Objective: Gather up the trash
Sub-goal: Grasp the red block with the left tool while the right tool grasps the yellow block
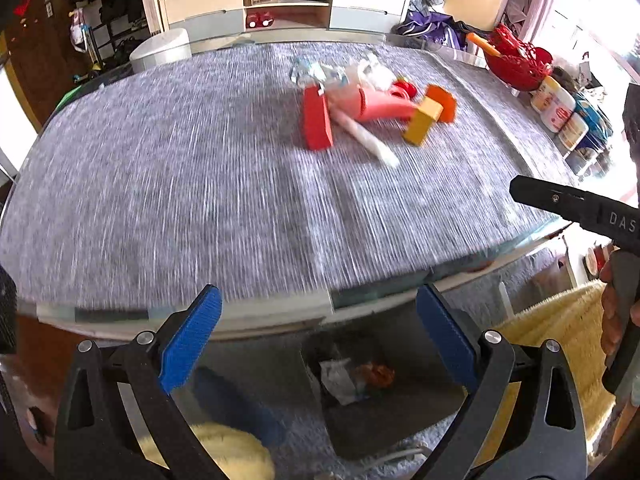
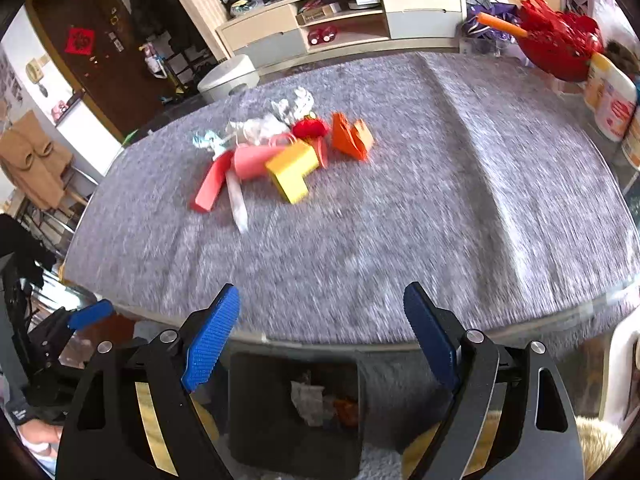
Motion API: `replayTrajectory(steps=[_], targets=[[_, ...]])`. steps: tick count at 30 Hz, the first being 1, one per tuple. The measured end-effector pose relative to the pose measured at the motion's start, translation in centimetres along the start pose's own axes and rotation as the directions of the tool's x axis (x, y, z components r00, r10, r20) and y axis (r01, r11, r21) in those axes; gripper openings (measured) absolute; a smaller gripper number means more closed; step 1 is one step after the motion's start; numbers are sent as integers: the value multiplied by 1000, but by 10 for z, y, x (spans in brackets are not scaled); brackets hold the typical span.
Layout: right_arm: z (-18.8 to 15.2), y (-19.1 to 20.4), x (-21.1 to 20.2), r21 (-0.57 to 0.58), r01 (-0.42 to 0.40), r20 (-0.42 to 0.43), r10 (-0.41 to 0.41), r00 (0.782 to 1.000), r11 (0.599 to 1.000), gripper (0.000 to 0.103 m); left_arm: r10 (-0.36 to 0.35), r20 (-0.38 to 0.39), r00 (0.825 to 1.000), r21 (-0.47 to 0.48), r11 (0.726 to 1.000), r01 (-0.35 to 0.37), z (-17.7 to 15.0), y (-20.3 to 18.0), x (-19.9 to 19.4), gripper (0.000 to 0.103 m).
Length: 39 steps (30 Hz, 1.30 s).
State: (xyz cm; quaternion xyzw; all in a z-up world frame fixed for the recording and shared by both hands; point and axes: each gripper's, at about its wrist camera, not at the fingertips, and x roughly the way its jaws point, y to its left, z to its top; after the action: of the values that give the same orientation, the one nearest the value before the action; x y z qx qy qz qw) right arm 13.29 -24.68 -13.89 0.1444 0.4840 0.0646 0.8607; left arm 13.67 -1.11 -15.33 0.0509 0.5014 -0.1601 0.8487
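Observation:
A heap of trash lies on the grey table mat (image 1: 180, 184) (image 2: 400, 220): a red paper piece (image 1: 317, 118) (image 2: 212, 184), a pink roll (image 1: 380, 106) (image 2: 252, 162), a yellow box (image 1: 423, 121) (image 2: 292, 172), an orange box (image 1: 442, 102) (image 2: 352, 138), a white stick (image 1: 370, 138) (image 2: 238, 204) and crumpled white paper (image 1: 340, 72) (image 2: 280, 116). Below the table's near edge stands a dark bin (image 1: 380, 396) (image 2: 296, 404) holding paper scraps. My left gripper (image 1: 318, 336) hangs open over the bin, nothing between its blue pads. My right gripper (image 2: 320, 336) is open and empty too.
A red basket (image 1: 516, 60) (image 2: 560, 48) and several white tubs (image 1: 556, 106) (image 2: 612, 100) stand at the table's right edge. A white round stool (image 1: 160, 48) (image 2: 228, 76) and a low cabinet (image 1: 288, 4) (image 2: 344, 16) lie beyond the table. Yellow fluffy rug (image 1: 560, 332) on the floor.

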Motion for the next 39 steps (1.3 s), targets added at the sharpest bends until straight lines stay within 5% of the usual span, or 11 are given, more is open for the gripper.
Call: replayTrajectory(steps=[9, 13, 17, 28, 30, 33, 39], targets=[[39, 17, 45, -9, -13, -8, 12, 1000, 1000, 85, -5, 16, 1000, -4, 1000, 5, 46, 13, 28, 91], [46, 18, 58, -4, -23, -5, 23, 1000, 1000, 82, -15, 9, 1000, -18, 1000, 15, 65, 16, 46, 74], [49, 19, 69, 9, -43, -12, 43, 999, 999, 67, -39, 0, 999, -37, 999, 39, 83, 17, 61, 55], [54, 19, 83, 7, -27, -14, 27, 1000, 1000, 57, -71, -13, 997, -52, 996, 70, 110, 14, 94, 47], [54, 18, 84, -1, -19, -11, 18, 1000, 1000, 40, -80, -11, 997, -56, 995, 79, 114, 15, 96, 31], [52, 16, 82, -12, -22, -13, 21, 1000, 1000, 34, -108, -16, 994, -61, 992, 107, 117, 14, 98, 19], [45, 11, 68, -27, -28, -5, 28, 1000, 999, 34, -72, -15, 997, -24, 997, 71, 109, 5, 93, 18]])
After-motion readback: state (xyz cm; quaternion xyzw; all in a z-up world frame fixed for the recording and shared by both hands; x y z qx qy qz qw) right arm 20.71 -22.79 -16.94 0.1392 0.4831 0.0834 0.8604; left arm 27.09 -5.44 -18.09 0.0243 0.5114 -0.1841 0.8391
